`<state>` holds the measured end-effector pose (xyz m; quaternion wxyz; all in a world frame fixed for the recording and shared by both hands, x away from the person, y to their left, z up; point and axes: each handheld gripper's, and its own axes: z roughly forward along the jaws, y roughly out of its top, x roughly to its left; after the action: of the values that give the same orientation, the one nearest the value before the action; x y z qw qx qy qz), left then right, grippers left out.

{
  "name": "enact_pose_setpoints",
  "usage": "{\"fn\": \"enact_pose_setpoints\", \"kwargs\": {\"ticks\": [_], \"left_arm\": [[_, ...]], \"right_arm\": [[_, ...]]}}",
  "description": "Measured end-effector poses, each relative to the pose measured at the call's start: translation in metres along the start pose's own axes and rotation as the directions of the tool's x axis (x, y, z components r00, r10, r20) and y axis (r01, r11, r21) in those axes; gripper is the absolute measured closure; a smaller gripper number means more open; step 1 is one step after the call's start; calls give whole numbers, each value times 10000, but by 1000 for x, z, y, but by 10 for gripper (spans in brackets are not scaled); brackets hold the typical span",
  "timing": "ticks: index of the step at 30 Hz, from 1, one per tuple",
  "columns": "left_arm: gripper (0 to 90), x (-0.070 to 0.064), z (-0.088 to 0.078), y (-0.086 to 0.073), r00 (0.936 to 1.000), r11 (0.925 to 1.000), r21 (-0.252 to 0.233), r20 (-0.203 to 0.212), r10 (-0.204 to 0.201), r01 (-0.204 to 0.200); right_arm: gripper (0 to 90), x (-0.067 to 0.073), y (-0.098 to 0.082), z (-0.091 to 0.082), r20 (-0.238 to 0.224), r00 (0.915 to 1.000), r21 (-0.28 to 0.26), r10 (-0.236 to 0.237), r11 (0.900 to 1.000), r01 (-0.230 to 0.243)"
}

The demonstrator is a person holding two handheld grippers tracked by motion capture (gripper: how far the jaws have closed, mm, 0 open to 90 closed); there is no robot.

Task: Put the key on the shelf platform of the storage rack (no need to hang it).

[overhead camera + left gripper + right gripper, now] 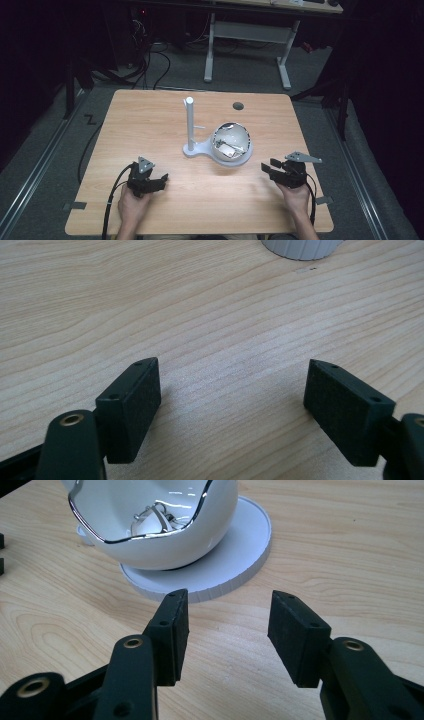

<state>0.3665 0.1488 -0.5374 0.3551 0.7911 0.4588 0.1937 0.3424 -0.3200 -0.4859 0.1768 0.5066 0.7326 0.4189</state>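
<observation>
My landmark is the white bowl (231, 142), the one with the jagged silver rim. It sits on the round plate (240, 555) of a white stand, a little beyond the middle of the table (150, 115). The stand's upright post (190, 122) rises just to the left of the bowl, at the narrow end of the same base. Something pale and shiny lies inside the bowl. The right gripper view is too glary there, so I cannot say what it is.

My right tongs (227, 625) are low over the wood on the bowl's near right side, pointing in towards it. The tips stop just short of the plate's ribbed edge and touch neither plate nor bowl. The jaws stand moderately apart with only bare tabletop between the pads, so they hold nothing.

My left tongs (232, 390) are on the bowl's near left side, farther off than the right pair, and rest low above the table. Their jaws are spread wide, clearly wider than the right pair's, and grip nothing. At the top edge of the left gripper view there is a white ribbed curve (300, 247), probably the rim of the plate under the bowl.

Both of my hands come in from the table's near edge, one on each side of the bowl.
</observation>
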Motion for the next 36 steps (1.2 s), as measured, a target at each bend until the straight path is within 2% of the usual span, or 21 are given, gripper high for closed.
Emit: {"fn": "enact_pose_setpoints", "kwargs": {"ticks": [16, 29, 34, 36], "left_arm": [[232, 0, 0, 0, 10000, 10000, -6, 6, -5, 5], [232, 0, 0, 0, 10000, 10000, 0, -5, 6, -6], [233, 0, 0, 0, 10000, 10000, 2, -8, 12, -12], [233, 0, 0, 0, 10000, 10000, 0, -7, 5, -5]], "right_arm": [[516, 1, -13, 25, 148, 9999, 452, -55, 9990, 48], [513, 5, -21, 42, 869, 9931, 853, -788, 9938, 714], [508, 6, -23, 46, 932, 9913, 967, -925, 9918, 835], [501, 7, -23, 47, 977, 9888, 1094, -1130, 9887, 1022]]}}
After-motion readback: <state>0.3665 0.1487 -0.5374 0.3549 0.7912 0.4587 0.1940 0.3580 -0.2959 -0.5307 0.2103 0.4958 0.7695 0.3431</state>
